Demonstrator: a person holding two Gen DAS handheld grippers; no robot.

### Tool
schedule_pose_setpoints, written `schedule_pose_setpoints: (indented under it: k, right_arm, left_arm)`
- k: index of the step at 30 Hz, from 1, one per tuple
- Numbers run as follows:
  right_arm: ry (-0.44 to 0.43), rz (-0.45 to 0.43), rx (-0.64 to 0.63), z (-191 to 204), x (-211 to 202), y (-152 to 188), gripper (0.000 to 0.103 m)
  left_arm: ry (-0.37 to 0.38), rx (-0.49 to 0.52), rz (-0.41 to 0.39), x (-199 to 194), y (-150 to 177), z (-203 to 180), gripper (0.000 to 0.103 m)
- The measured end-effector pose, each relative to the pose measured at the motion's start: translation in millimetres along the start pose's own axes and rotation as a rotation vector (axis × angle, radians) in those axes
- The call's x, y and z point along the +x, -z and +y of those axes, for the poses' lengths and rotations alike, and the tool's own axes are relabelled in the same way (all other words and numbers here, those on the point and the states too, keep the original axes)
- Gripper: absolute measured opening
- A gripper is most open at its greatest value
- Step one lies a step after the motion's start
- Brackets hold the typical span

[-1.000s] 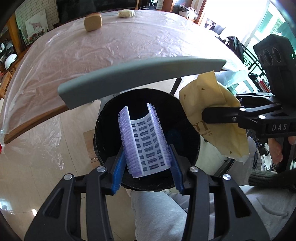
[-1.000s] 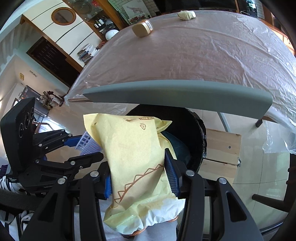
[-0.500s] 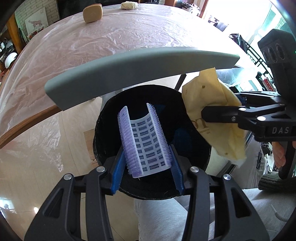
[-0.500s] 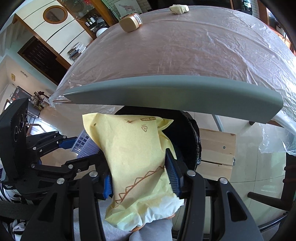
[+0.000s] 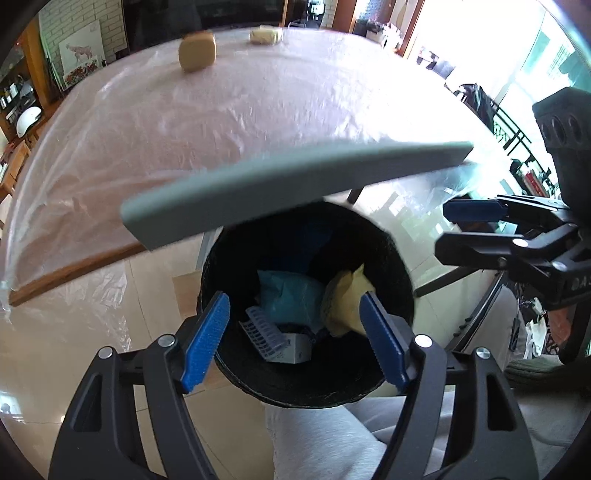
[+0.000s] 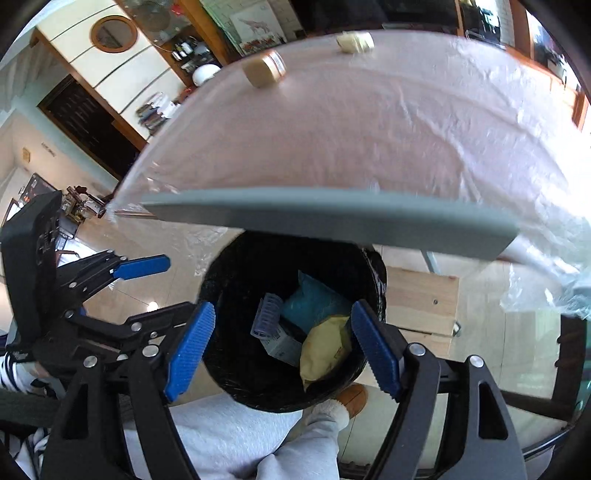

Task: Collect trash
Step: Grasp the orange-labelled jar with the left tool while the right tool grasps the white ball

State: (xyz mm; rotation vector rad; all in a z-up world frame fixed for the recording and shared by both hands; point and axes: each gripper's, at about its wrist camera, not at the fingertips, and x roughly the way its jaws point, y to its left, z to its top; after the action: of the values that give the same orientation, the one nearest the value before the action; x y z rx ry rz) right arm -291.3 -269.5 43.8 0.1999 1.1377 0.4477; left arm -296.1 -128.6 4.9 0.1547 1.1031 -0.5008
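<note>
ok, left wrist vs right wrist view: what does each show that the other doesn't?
Left wrist only: the bright window side of the room beyond the right tool.

Right wrist only: the wooden crate beside the bin, the person's brown shoe, and the cabinet with a round mirror.

Both: the black bin, holding the yellow bag, the blue bag and the purple ridged packaging; the grey chair back; the plastic-covered table with the tan jar and a pale lump. The left tool and the right one are opening, with nothing between them.
</note>
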Motion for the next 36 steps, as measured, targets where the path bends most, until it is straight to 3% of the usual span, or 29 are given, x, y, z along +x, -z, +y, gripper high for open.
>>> schedule_pose_setpoints:
  k: [2,5,8,10,15,22,25,29,36]
  right_arm:
    - [0.009,-0.053,-0.045,7.8,-20.1,-6.1,0.078]
    - [0.106,-0.215,-0.148,22.1,-58.3,-25.4,0.099]
    - [0.225,-0.412,-0.221,28.6,-84.2,-55.1,0.099]
    - [0.246,-0.455,-0.207,24.0,-86.5,-82.7,0.099]
    - [0.277,-0.428,-0.073,-2.9,-59.7,-164.2,0.099]
    - [0.260,-0.293,0.053,-39.7,13.0,-260.1,0.099]
    - [0.320,-0.252,0.078,-55.8,46.0,-289.3,0.094]
    - [0.331,-0.200,0.108,-67.5,82.1,-306.3,0.088]
    - [0.376,-0.151,0.086,-69.6,117.7,-316.6,0.074]
  left_arm:
    - [-0.003,0.007,-0.037,-14.4,-5.2,-3.1,0.074]
    - [-0.044,0.020,-0.149,-43.1,-20.0,-6.0,0.098]
    - [-0.109,0.030,-0.247,-60.1,-42.5,-2.9,0.100]
    - [-0.135,0.028,-0.278,-60.1,-62.6,3.9,0.100]
    - [-0.250,-0.006,-0.313,-46.2,-112.0,22.5,0.100]
    - [-0.239,-0.022,-0.247,-0.2,-173.5,57.3,0.100]
    - [-0.214,-0.030,-0.217,19.2,-187.6,67.7,0.100]
    - [-0.200,-0.035,-0.185,37.6,-200.6,77.8,0.099]
    - [-0.159,-0.060,-0.132,63.0,-215.7,90.2,0.078]
